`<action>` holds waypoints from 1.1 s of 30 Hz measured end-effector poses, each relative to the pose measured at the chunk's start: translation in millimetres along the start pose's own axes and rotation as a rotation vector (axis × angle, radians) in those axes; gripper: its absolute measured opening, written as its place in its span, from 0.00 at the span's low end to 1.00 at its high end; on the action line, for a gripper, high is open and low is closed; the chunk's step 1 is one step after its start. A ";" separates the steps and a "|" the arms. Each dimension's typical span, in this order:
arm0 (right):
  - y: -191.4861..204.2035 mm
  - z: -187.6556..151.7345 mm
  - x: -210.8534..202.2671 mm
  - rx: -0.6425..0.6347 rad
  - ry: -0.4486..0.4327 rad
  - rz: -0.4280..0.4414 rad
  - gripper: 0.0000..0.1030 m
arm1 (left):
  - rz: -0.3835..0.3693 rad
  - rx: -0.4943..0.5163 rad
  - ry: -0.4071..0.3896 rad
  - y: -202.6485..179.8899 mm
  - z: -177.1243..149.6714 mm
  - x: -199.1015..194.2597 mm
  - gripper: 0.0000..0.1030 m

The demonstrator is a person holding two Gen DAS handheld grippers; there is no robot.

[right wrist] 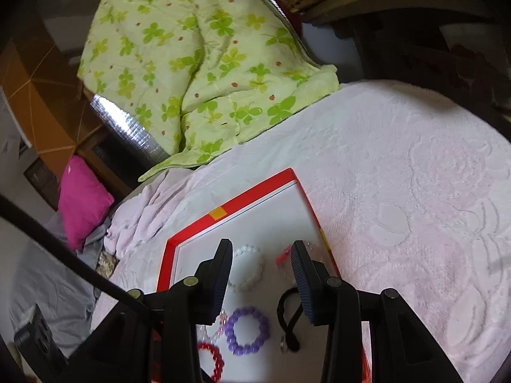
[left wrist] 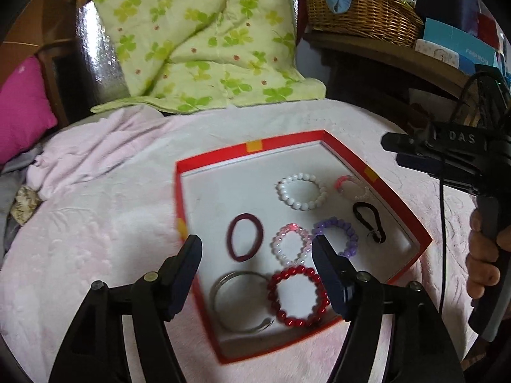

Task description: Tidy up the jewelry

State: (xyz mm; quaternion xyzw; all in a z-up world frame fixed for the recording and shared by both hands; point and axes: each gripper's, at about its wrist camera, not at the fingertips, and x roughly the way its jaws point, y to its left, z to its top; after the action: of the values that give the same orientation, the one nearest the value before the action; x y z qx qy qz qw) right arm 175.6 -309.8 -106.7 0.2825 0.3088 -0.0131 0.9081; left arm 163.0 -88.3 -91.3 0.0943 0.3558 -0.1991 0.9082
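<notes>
Your right gripper: jaws parted, nothing between them, above a shallow red-rimmed box with white floor. In it you have a white bead bracelet, purple bead bracelet, black cord loop and red bead bracelet. Box sits on a pale pink textured blanket.

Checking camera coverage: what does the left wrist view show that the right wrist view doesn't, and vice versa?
Left wrist only: maroon hair tie, silver bangle, the right gripper from the side with the hand holding it.
Right wrist only: the blanket to the right of the tray.
Both: red-rimmed tray, white bead bracelet, purple bracelet, red bracelet, black hair tie, green quilt.
</notes>
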 end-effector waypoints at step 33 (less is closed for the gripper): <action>61.7 -96.5 -135.2 -0.369 -0.149 -0.150 0.62 | 0.162 -0.027 -0.094 11.4 -40.7 -106.0 0.72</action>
State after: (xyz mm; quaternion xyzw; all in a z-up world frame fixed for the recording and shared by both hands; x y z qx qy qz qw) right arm 25.1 -228.1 -61.4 0.0858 0.2582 -0.0444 0.9612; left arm 72.4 -34.1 -48.2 0.1009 0.3068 -0.1243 0.9382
